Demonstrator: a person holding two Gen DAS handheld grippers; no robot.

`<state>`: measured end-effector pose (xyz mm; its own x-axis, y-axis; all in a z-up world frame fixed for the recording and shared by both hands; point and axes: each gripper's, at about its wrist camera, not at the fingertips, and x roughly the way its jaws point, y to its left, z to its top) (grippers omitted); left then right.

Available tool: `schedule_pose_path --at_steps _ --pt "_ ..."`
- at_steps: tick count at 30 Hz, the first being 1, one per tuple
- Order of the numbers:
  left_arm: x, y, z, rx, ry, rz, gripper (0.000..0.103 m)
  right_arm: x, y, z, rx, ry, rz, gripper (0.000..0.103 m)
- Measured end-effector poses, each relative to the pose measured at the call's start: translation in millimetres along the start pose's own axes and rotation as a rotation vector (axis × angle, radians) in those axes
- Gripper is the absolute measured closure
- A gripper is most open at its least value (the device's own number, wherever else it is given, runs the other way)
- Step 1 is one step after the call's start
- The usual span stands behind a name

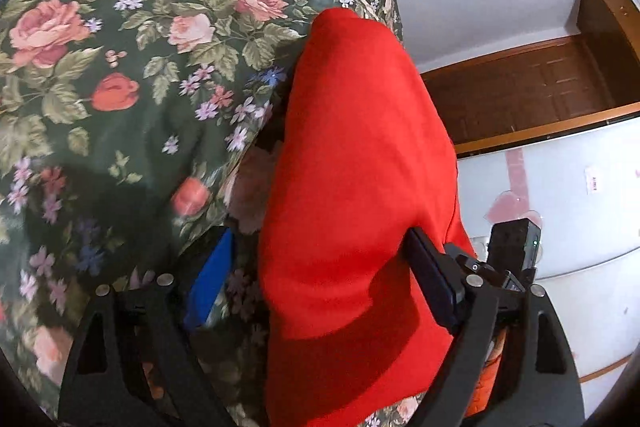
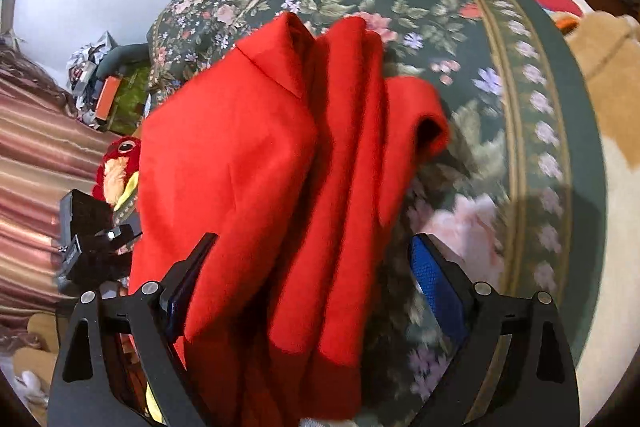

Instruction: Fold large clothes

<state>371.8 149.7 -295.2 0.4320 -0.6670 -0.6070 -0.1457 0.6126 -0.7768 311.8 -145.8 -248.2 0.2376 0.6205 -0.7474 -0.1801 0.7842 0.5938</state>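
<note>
A red garment (image 1: 352,155) lies folded in a long bundle on a dark floral bedspread (image 1: 120,67). My left gripper (image 1: 320,231) is open, its fingers wide apart on either side of the bundle. The cloth lies against the right finger (image 1: 434,281), while the blue pad of the left finger (image 1: 212,279) stands clear of it. In the right wrist view the red garment (image 2: 260,167) shows several lengthwise folds. My right gripper (image 2: 314,237) is open too. The cloth rests against its left finger (image 2: 188,287), with a gap before the blue right pad (image 2: 436,283).
A white cabinet (image 1: 560,195) and a brown wooden door (image 1: 520,87) stand beyond the bed edge. A red plush toy (image 2: 118,163), a striped curtain (image 2: 36,167) and a cluttered shelf (image 2: 104,87) lie to the left. A tan and white plush (image 2: 608,75) sits at the right.
</note>
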Motion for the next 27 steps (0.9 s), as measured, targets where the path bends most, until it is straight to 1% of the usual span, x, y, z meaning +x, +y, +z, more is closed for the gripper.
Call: schedule_pose_path --at_steps 2,5,6,7,8,9,10,11,12,13,16,20,25,27 --pt "3.7 -3.7 2.5 0.009 0.005 -0.005 0.017 3.2 2.2 3.2 -0.002 -0.007 0.017 0.010" --pt "12.1 -11.5 6.8 0.011 0.028 -0.012 0.017 5.8 0.9 6.9 0.026 -0.006 0.044 0.015" --pt "14.9 -13.6 7.3 0.014 0.037 -0.018 0.017 6.1 2.0 7.4 0.026 -0.001 0.037 0.022" --pt "19.6 -17.1 7.5 0.016 0.052 -0.033 0.017 5.3 3.4 7.7 0.021 0.004 0.034 0.032" --pt "21.3 -20.4 5.5 0.020 0.061 -0.035 0.017 3.6 4.6 7.4 0.017 0.009 0.032 0.037" --pt "22.5 -24.8 4.0 0.034 0.060 -0.019 0.020 1.0 6.3 6.9 0.011 0.009 0.027 0.047" --pt "22.1 -29.1 2.1 0.053 0.056 0.003 0.026 -3.8 10.0 4.9 -0.002 0.003 0.019 0.057" --pt "20.4 -35.0 -0.4 0.077 0.048 0.039 0.030 -5.3 14.6 7.1 -0.012 -0.001 0.012 0.062" --pt "18.5 -39.2 -2.0 0.090 0.044 0.051 0.037 -9.4 18.4 6.4 -0.023 -0.004 0.009 0.071" --pt "13.9 -43.2 -3.9 0.093 0.039 0.041 0.044 -13.1 23.0 6.6 -0.031 -0.007 0.013 0.077" --pt "1.6 -50.3 -7.7 0.091 0.034 0.013 0.056 -20.8 38.3 6.7 -0.052 -0.013 0.015 0.081" --pt "-26.0 -65.4 -15.2 0.149 -0.001 0.038 0.059 -26.1 65.0 3.9 -0.100 -0.023 0.011 0.082" --pt "-70.6 -66.1 -14.5 0.172 -0.064 0.041 0.059 -25.9 103.7 4.7 -0.154 -0.038 0.021 0.082" --pt "-92.6 -60.6 -15.9 0.176 -0.090 0.040 0.059 -22.6 118.5 7.2 -0.177 -0.044 0.027 0.082"
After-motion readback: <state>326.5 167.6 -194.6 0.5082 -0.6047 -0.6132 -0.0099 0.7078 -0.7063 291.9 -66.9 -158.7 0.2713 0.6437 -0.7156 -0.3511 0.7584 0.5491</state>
